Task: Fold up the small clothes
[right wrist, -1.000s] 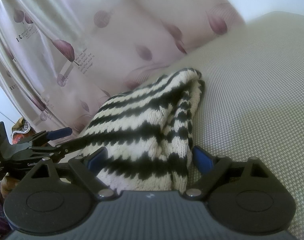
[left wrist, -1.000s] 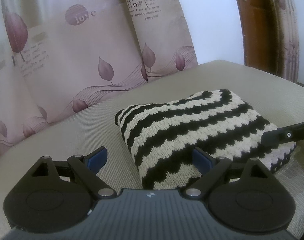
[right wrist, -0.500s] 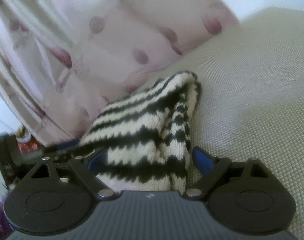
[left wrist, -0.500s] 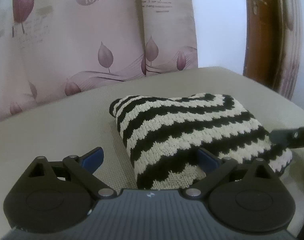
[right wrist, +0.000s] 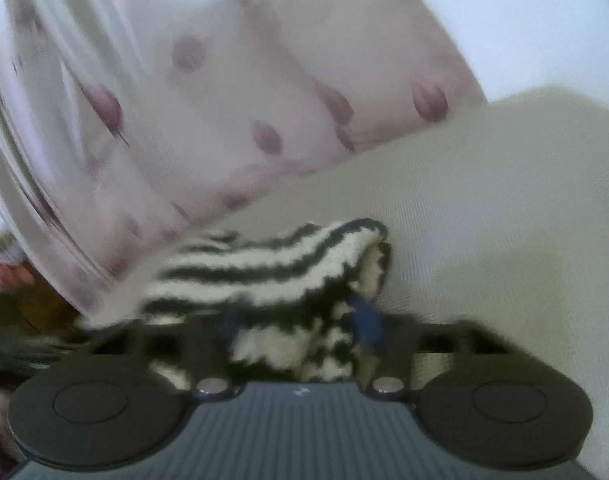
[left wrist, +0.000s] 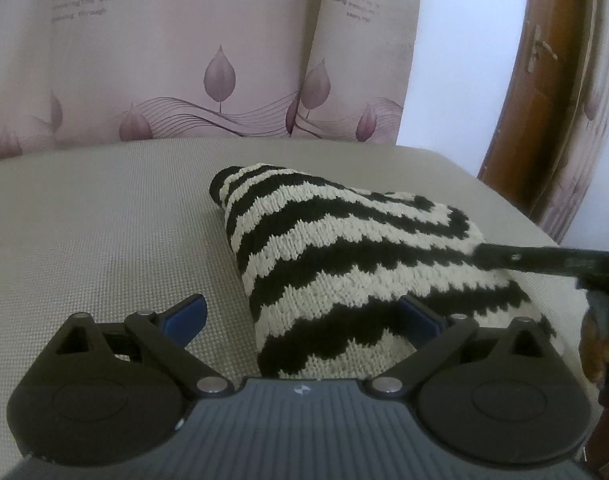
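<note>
A folded black-and-cream striped knit garment (left wrist: 344, 264) lies on the beige cushion (left wrist: 104, 232). My left gripper (left wrist: 302, 316) is open, with the garment's near edge between its blue-padded fingers. In the blurred right wrist view my right gripper (right wrist: 300, 324) has closed on the near end of the garment (right wrist: 272, 272). One black finger of the right gripper (left wrist: 544, 258) shows in the left wrist view, lying over the garment's right side.
A pink curtain with purple leaf prints (left wrist: 184, 60) hangs behind the cushion. A brown wooden door frame (left wrist: 536, 92) stands at the right, beside a white wall (left wrist: 456, 40). The cushion's far edge (left wrist: 444, 156) runs behind the garment.
My right gripper went from open to shut on the garment's near end. The left gripper swung right and lower, staying open. The garment's far end now sits lower in the right view.
</note>
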A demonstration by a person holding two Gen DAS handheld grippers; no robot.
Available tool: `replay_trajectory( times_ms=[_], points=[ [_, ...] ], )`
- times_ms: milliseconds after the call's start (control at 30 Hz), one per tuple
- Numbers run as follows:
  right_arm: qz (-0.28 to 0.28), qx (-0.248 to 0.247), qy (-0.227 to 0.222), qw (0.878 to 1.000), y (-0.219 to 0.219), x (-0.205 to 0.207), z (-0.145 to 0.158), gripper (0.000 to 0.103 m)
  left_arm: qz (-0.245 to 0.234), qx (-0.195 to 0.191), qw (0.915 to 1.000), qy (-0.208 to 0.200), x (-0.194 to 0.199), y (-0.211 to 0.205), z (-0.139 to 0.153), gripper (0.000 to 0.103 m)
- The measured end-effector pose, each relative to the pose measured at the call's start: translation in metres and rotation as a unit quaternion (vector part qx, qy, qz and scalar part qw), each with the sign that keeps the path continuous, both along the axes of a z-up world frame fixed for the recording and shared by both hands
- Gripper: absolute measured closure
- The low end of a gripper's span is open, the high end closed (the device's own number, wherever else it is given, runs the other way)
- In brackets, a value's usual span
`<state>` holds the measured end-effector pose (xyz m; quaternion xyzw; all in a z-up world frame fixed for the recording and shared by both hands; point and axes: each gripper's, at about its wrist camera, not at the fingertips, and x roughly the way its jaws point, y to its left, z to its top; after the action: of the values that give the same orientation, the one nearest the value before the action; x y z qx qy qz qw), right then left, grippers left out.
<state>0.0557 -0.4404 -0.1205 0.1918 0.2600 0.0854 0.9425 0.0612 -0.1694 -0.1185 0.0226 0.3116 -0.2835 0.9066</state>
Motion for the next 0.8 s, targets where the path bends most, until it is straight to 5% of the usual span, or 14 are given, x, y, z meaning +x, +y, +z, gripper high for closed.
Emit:
replay_trajectory(
  times_ms=[100,267,800],
  points=[
    [-0.005,-0.095,0.011,0.995,0.022,0.007,0.008,0.074,0.001,0.002,1.0000,-0.001,0.000,0.000,-0.002,0.001],
    [-0.011,-0.182,0.019,0.983,0.046,0.010,0.015,0.074,0.007,0.000,1.0000,0.000,-0.002,-0.001,-0.004,0.000],
    [-0.012,-0.225,0.032,0.974,0.057,0.011,0.019,0.074,0.008,0.006,0.9999,-0.004,-0.003,-0.004,-0.007,0.000]
  ],
)
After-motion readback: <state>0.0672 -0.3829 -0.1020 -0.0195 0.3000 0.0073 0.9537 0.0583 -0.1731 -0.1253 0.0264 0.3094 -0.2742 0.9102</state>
